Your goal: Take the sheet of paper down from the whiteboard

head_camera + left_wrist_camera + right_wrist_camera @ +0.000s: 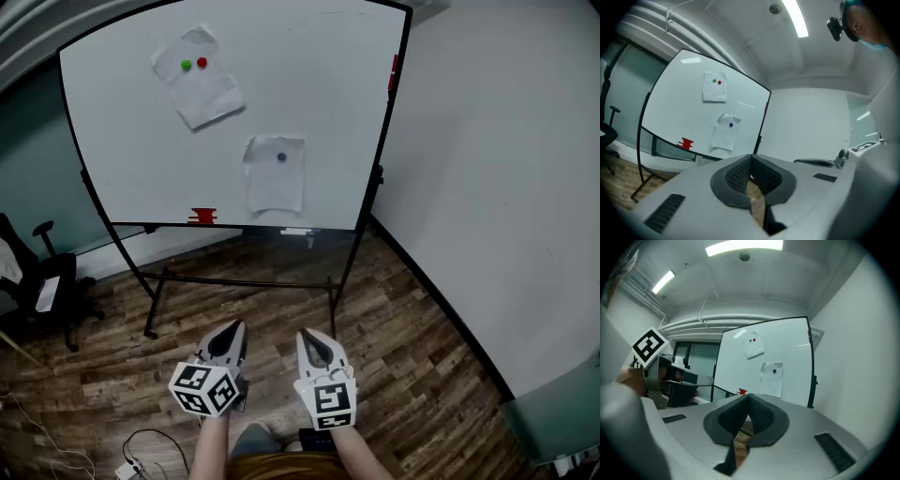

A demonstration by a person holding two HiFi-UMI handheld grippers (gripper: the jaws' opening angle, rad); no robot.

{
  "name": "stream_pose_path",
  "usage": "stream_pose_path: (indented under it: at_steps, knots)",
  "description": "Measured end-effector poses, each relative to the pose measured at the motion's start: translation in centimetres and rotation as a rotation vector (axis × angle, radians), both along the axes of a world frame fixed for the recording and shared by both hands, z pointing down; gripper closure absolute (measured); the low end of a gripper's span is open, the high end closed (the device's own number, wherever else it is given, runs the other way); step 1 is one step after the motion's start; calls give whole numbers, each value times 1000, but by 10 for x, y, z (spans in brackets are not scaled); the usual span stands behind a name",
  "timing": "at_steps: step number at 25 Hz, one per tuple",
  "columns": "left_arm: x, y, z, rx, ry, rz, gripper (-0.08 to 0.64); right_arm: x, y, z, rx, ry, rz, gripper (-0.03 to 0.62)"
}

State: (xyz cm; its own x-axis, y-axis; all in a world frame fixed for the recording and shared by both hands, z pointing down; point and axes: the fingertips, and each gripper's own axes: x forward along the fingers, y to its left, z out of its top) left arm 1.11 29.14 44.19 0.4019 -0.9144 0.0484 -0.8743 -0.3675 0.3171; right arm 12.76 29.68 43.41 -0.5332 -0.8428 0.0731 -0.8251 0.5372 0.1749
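Note:
A whiteboard [122, 122] on a black wheeled stand faces me, and two sheets of paper hang on it. The upper sheet [199, 89] hangs tilted under a green and a red magnet. A single dark blue magnet [281, 157] pins the lower sheet [275, 178]. Both sheets also show in the left gripper view, upper [715, 88] and lower [725, 133], and in the right gripper view, upper [753, 345] and lower [771, 379]. My left gripper [236, 330] [751, 158] and right gripper [307, 337] [748, 395] are held low and side by side, well short of the board. Both are shut and empty.
A red object [202, 217] rests on the board's lower rail. The stand's crossbar and legs [244, 281] are on the wood floor between me and the board. A black office chair [42, 281] is at the left, cables [141, 450] lie near my feet, and a white wall [487, 187] closes the right.

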Motion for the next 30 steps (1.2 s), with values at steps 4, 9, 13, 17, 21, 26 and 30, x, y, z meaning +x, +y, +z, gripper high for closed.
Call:
stream_pose_path:
  at_steps: [4,9,13,17,21,26,30]
  knots:
    - [-4,3,-1,0,-2,-6,535,-3,4,1,-1,6,-4,581]
    - [-5,6,-3,7,-1,-7,535,-8,8,4,-19,14,-36,581]
    - [-3,7,-5,13,0,-4,535,-6,9,9,-47,-5,-34,581]
    - [4,7,-7,15,7,4,532,2,8,7,-35,4,-3,567]
    - [1,3,-7,25,-18,-33,472,5,0,7,-41,-4,4,501]
    - [-6,-17,-5,30,-34,-49,446,4,-22,5,-25,-18,16,486]
    - [-15,-54,1,28,-31,-51,446,-3,-58,7,-16,-17,30,486]
